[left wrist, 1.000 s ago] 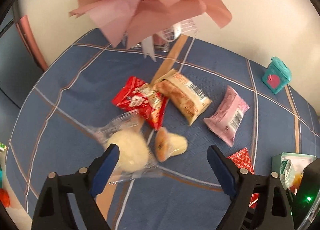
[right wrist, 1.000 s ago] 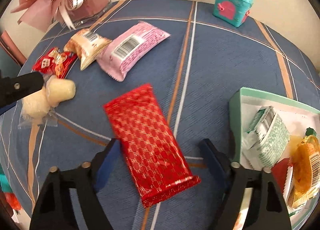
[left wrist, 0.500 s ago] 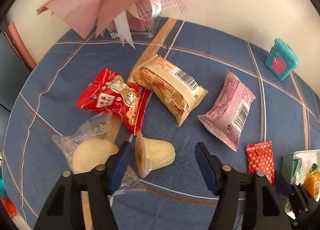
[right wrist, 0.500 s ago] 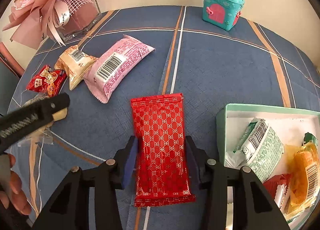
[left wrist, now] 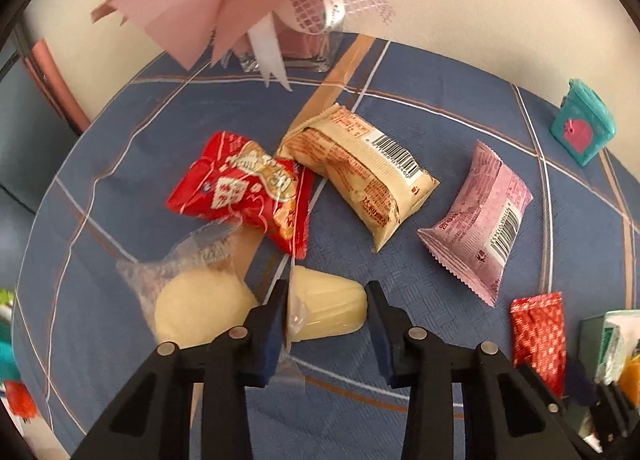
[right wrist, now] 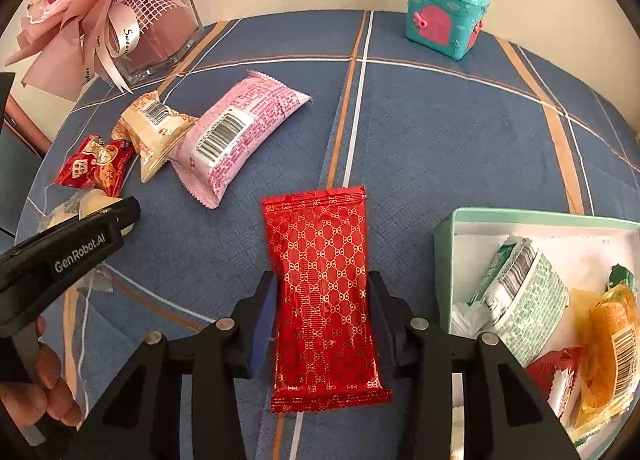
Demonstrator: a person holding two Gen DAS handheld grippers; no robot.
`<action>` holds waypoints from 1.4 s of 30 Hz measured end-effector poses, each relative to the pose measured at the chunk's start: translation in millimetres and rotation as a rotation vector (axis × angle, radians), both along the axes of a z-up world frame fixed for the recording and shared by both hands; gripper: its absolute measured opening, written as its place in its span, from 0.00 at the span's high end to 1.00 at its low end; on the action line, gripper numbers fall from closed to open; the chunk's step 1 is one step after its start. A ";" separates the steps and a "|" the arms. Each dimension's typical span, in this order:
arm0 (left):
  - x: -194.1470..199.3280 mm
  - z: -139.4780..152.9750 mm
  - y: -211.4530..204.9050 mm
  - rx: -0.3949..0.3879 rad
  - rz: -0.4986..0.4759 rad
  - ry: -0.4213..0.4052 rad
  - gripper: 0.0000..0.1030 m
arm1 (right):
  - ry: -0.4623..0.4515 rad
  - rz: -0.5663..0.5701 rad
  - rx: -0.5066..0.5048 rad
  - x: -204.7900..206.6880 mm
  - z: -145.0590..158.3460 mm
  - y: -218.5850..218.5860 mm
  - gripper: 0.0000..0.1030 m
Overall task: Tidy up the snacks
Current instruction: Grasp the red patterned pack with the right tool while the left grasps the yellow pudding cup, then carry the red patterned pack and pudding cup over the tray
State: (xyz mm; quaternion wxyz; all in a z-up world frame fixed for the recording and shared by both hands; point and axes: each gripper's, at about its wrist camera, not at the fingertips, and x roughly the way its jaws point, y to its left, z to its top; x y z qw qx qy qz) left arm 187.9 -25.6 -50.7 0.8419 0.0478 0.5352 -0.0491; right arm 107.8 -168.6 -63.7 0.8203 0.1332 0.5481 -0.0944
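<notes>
My left gripper (left wrist: 327, 310) has its jaws closed around a pale yellow jelly cup (left wrist: 326, 310) lying on the blue tablecloth. A clear-wrapped round bun (left wrist: 200, 306) lies just left of it. My right gripper (right wrist: 325, 310) is shut on a long red patterned packet (right wrist: 324, 292), which also shows in the left wrist view (left wrist: 538, 334). A red snack bag (left wrist: 244, 188), a beige packet (left wrist: 360, 172) and a pink packet (left wrist: 480, 220) lie beyond. A mint-green box (right wrist: 536, 216) holding several snacks stands at the right.
A pink bouquet in a glass vase (right wrist: 156, 36) stands at the table's back left. A teal toy house (right wrist: 444, 14) stands at the back right. The left gripper's body (right wrist: 68, 252) and the hand holding it show at the left of the right wrist view.
My left gripper moved forward and closed around the jelly cup. My right gripper closed onto the sides of the red patterned packet, which turned to lie straight between the jaws.
</notes>
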 end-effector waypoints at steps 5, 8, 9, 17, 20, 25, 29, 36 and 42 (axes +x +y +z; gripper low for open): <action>-9.6 12.9 1.0 -0.028 0.009 0.011 0.61 | 0.012 0.002 0.047 -8.3 4.0 -2.0 0.56; -19.1 23.6 -2.7 -0.035 0.001 0.006 0.61 | 0.007 -0.007 0.077 -13.7 8.8 -4.3 0.56; -23.7 28.4 -3.4 -0.042 0.000 0.001 0.61 | 0.005 -0.010 0.078 -16.5 11.9 -5.0 0.56; -61.4 57.3 -12.1 -0.096 -0.039 -0.016 0.61 | -0.017 -0.043 0.112 -42.5 41.9 -16.5 0.56; -76.2 71.2 -20.9 -0.083 -0.059 -0.046 0.61 | -0.026 -0.052 0.110 -54.8 55.5 -20.1 0.56; -93.0 86.2 -28.2 -0.145 -0.085 -0.072 0.61 | -0.059 -0.060 0.082 -76.9 80.0 -29.4 0.56; -111.3 93.7 -40.2 -0.157 -0.114 -0.093 0.61 | -0.099 -0.069 0.063 -91.9 98.1 -38.1 0.56; -135.9 93.2 -79.0 -0.154 -0.203 -0.085 0.60 | -0.121 -0.092 0.067 -109.2 107.5 -59.9 0.56; -143.0 82.8 -116.7 -0.156 -0.274 -0.047 0.61 | -0.097 -0.177 0.063 -124.3 101.8 -103.2 0.56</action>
